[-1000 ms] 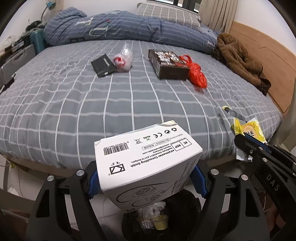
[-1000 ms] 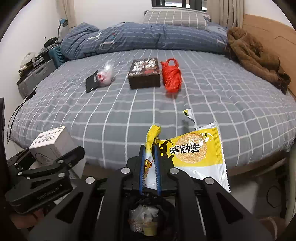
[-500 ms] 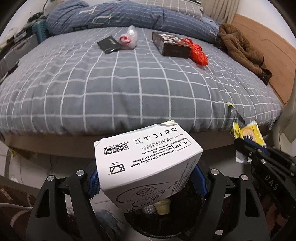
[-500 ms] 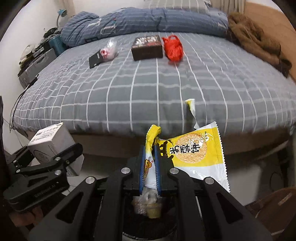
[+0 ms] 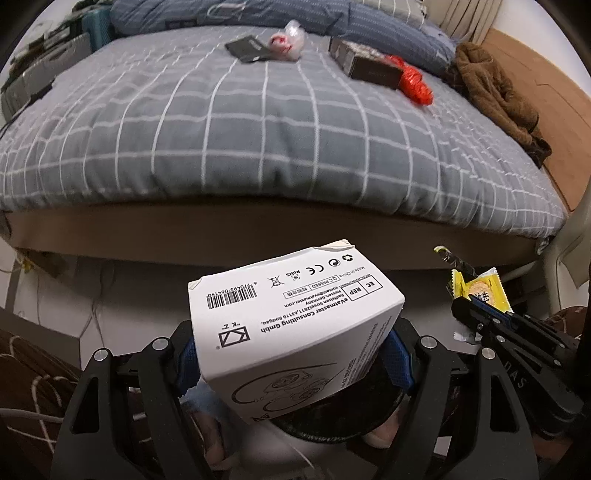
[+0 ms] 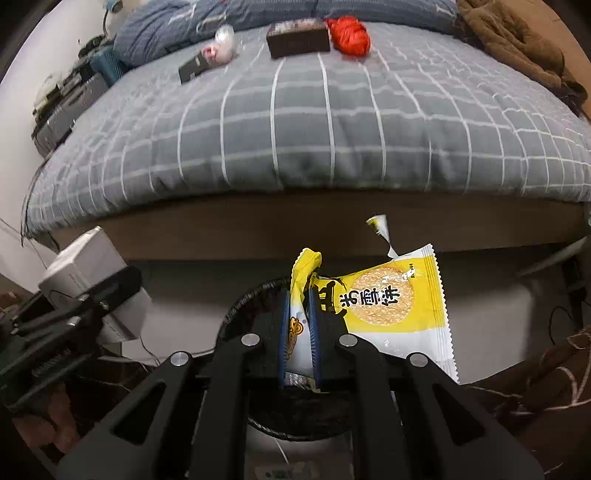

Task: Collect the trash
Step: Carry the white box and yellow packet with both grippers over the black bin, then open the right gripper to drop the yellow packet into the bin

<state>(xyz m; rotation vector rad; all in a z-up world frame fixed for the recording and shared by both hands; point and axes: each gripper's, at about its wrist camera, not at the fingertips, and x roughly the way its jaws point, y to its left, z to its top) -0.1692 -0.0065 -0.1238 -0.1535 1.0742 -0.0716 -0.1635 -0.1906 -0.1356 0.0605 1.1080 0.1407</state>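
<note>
My left gripper (image 5: 293, 356) is shut on a white cardboard box (image 5: 291, 317) with a barcode, its blue pads pressed against both sides. The box also shows at the left of the right wrist view (image 6: 86, 264). My right gripper (image 6: 298, 325) is shut on a yellow and white snack wrapper (image 6: 384, 302), seen too in the left wrist view (image 5: 480, 290). Both grippers hang in front of the bed's foot, over a black round trash bin (image 6: 255, 299) whose rim shows under the fingers (image 5: 373, 424).
On the grey checked bed (image 5: 258, 122) lie a dark box (image 6: 298, 35), a red plastic bag (image 6: 349, 33), a clear bag with red in it (image 6: 221, 50) and a black packet (image 6: 192, 68). A brown coat (image 5: 495, 96) lies at the right. Cables and a brown patterned cloth (image 6: 546, 387) cover the floor.
Both grippers have come down and back from the bed. The bed has slid up in both views, and the bed frame, floor and bin rim have come into sight.
</note>
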